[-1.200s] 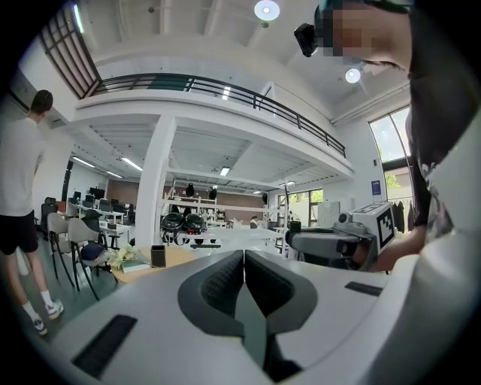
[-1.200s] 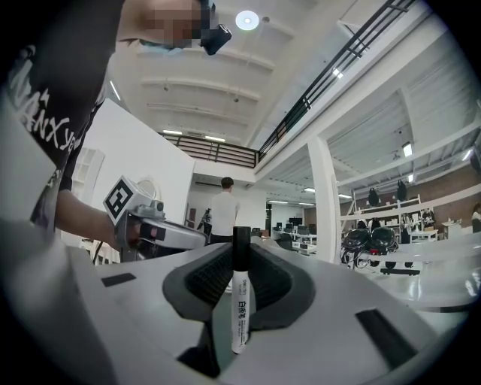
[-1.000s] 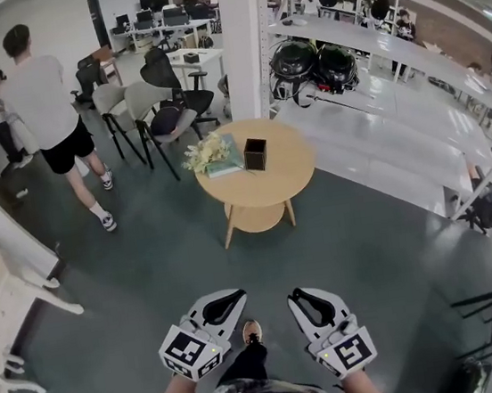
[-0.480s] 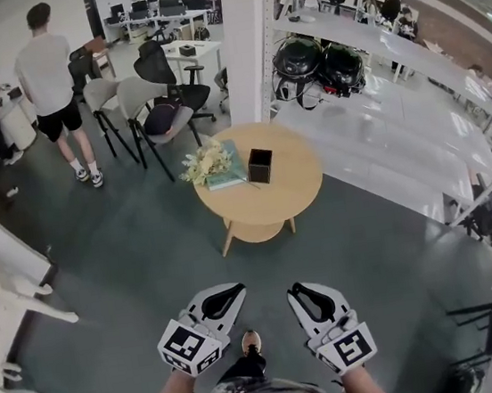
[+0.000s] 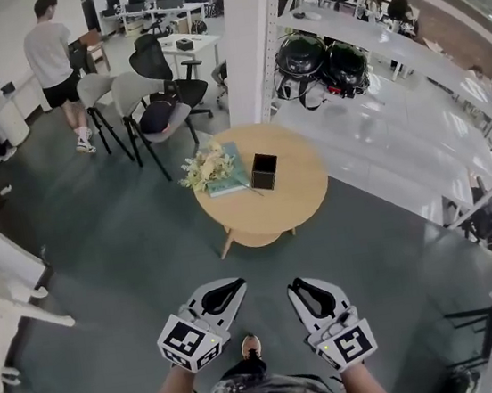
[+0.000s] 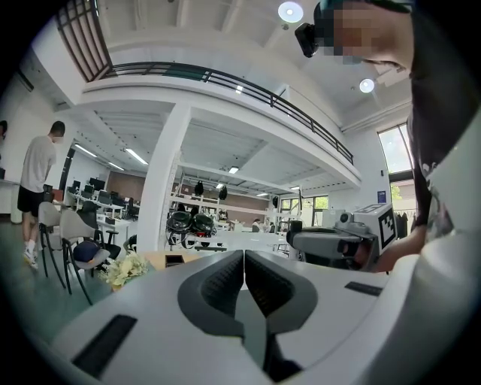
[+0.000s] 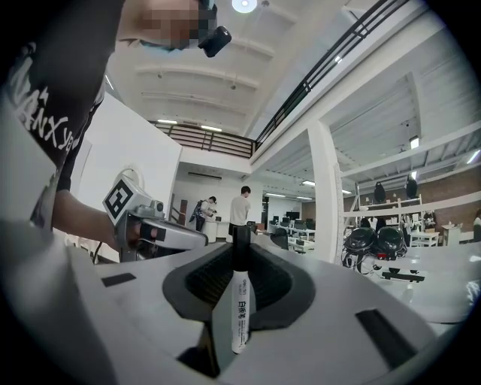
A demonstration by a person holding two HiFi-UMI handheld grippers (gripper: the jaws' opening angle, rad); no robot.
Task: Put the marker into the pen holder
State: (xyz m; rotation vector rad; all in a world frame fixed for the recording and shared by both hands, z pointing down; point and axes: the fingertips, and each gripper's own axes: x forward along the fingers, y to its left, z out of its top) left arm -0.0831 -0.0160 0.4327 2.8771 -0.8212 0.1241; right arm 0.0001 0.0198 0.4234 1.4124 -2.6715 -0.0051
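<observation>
Clamping marker (image 7: 240, 308), right claw (image 7: 240, 252); left claw (image 6: 243, 259) together, empty. Slip may be caused by walking jolts; pen holder (image 5: 263, 172) well ahead.

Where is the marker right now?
Right gripper view: the marker is clamped between the right gripper's jaws, cap outward, well short of the round table.

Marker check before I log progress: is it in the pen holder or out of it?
Out. The marker sits clamped in the right gripper, while the pen holder stands on the round table well ahead.

Table (image 5: 299, 189) w/ holder (image 5: 263, 172) (flowers (image 5: 207, 165), book (image 5: 235, 171))
</observation>
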